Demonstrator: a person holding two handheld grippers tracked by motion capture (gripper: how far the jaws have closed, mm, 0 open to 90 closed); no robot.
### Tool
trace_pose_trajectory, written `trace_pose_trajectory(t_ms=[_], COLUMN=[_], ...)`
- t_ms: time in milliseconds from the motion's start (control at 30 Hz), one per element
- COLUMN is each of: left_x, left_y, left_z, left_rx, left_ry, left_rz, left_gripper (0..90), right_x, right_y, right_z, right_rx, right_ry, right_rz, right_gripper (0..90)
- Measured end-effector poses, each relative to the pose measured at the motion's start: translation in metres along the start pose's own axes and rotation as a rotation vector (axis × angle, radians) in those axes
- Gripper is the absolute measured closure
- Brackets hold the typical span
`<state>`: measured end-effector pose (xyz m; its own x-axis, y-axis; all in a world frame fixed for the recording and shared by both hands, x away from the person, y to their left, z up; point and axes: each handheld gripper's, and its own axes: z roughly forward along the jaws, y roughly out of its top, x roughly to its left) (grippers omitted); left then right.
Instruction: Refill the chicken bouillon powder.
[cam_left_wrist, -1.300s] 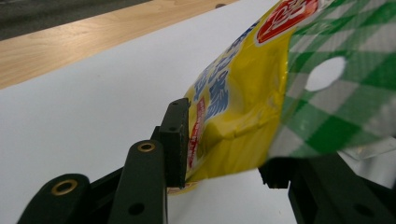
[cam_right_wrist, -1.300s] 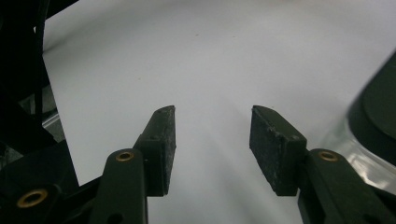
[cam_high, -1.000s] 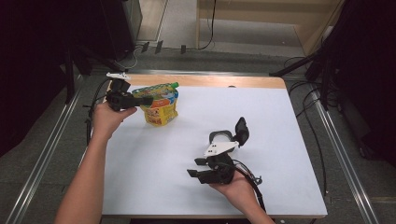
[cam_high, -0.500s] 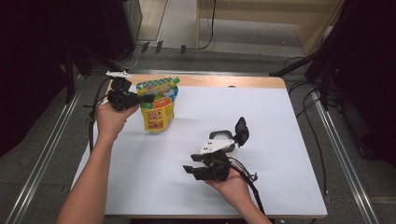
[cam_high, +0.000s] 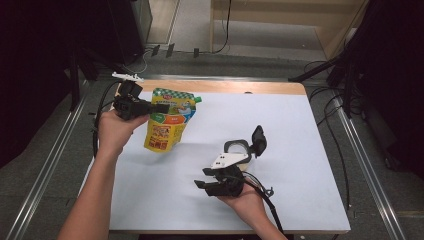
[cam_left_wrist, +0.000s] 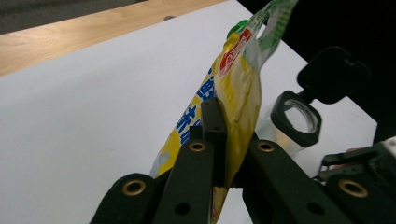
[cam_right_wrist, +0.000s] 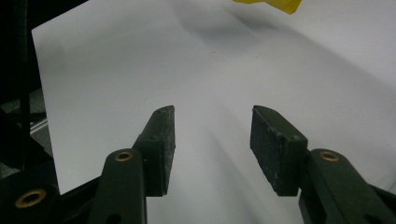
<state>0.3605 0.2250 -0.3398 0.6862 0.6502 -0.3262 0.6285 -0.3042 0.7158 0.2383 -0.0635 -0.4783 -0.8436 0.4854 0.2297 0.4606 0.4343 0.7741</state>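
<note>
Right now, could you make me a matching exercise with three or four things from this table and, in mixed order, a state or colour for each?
Things:
1. left gripper
2. right gripper
3. pouch
4. table

States:
a. open, nothing between the jaws
b. white top with a wooden far edge
c. yellow, hanging above the table
d. shut on the pouch

Pairs: 1-d, 2-a, 3-c, 4-b

I'm watching from overhead, looking forward and down at the white surface (cam_high: 300, 130), each claw camera riding close, peering along its jaws, all sharing that surface
</note>
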Motion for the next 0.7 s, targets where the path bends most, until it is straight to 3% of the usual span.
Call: trace_pose_trajectory(t_ms=[300, 533, 700], left_x=[-0.026, -0.048, -0.056], left_y=[0.000, 0.000, 0.001], left_z=[-0.001, 0.004, 0.006], left_rx=[0.036, 0.068, 0.087], left_ry=[-0.060, -0.062, -0.093], left_rz=[0.025, 0.045, 0.006], left_gripper=[90.0, 90.0, 90.0], right_x=[-0.001, -0.002, -0.004], right_y=[-0.001, -0.002, -0.004], right_z=[0.010, 0.018, 0.022], right_rx=[0.008, 0.017, 0.010], right_ry=[0.004, -0.014, -0.024], right_rz=[0.010, 0.005, 0.011], right_gripper=[52.2, 52.4, 52.3])
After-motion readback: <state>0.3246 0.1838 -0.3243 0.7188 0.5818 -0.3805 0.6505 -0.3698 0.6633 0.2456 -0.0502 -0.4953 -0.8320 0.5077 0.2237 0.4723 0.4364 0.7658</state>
